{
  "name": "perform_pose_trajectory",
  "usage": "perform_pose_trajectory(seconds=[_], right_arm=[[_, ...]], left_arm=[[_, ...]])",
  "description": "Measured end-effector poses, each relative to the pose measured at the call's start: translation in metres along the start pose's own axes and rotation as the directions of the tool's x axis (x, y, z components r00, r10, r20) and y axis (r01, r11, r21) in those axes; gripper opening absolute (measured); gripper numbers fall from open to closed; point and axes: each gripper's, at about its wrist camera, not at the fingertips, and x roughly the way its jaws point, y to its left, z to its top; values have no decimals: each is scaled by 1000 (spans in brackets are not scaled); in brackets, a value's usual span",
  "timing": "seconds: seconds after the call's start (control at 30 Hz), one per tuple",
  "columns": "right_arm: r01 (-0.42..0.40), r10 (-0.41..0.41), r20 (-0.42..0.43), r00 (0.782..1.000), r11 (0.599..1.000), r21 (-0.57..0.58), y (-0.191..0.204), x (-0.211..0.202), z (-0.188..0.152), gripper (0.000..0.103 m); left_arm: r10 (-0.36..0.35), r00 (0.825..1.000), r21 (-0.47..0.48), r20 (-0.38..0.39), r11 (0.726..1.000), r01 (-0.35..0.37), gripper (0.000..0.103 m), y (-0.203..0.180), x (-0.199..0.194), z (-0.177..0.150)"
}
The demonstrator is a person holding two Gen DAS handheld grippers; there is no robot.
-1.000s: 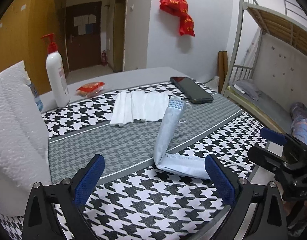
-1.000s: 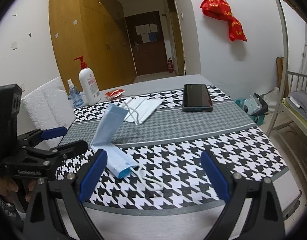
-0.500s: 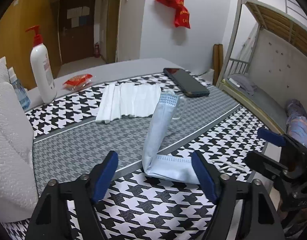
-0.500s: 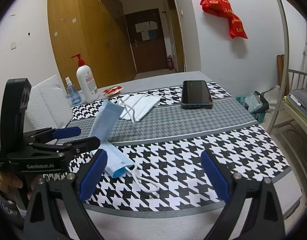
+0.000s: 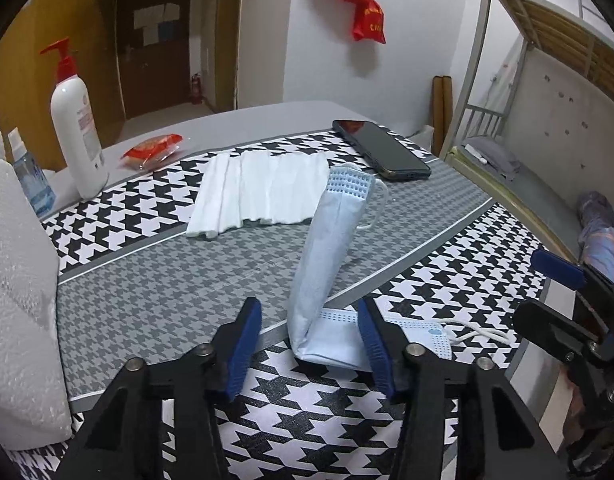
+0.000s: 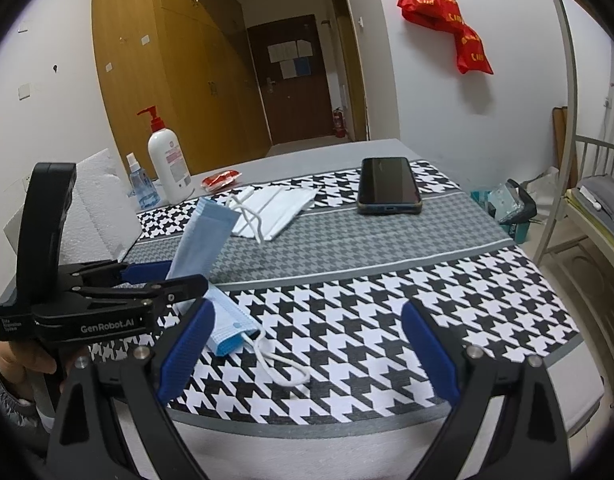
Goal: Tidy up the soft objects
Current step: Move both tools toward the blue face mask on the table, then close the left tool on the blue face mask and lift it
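Where the table's left edge meets the wall, a white foam block [image 5: 15, 280] stands against the houndstooth tablecloth [image 5: 315, 420]. Beside it are a small blue spray bottle [image 5: 31, 180] and a white pump bottle [image 5: 77, 128] with a red pump head, both upright on the grey table surface. A red snack packet [image 5: 153, 151] lies flat just right of the pump bottle.

Further right, a stack of white face masks [image 5: 259, 192] lies flat across the cloth's patterned and grey bands. In front of it sits the blue face mask [image 5: 327, 248], folded: the lower half lies flat on the cloth near the front edge, the upper half stands up, tilted back toward the white stack, with an ear loop hanging at its top. A second ear loop trails on the cloth to the right.

The left gripper [image 5: 309, 344] has its jaws partly apart and has just been closing them; the fold and flat half of the blue mask lie between the blue pads, the right pad at the mask's flat part, the left pad clear of it. No firm grip is evident.

A black smartphone [image 5: 381, 148] lies face up beyond the masks. The right gripper [image 6: 307, 348] holds its jaws wide apart with nothing between them, above the cloth right of the blue mask.
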Motion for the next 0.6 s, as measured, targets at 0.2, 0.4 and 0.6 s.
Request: perform_pose_trajectory(seconds=[0.2, 0.4, 0.6], right_arm=[[-1, 1, -3, 1000, 1000, -9, 2, 2, 1, 96], [2, -2, -10, 1000, 1000, -18, 4, 7, 5, 96], [2, -2, -17, 1000, 999, -36, 10, 11, 11, 96]], left_arm=[[0, 999, -5, -39, 1000, 0, 26, 3, 11, 0], [-4, 999, -2, -34, 1000, 4, 11, 4, 9, -1], [0, 1000, -9, -17, 1000, 0, 10, 8, 0, -3]])
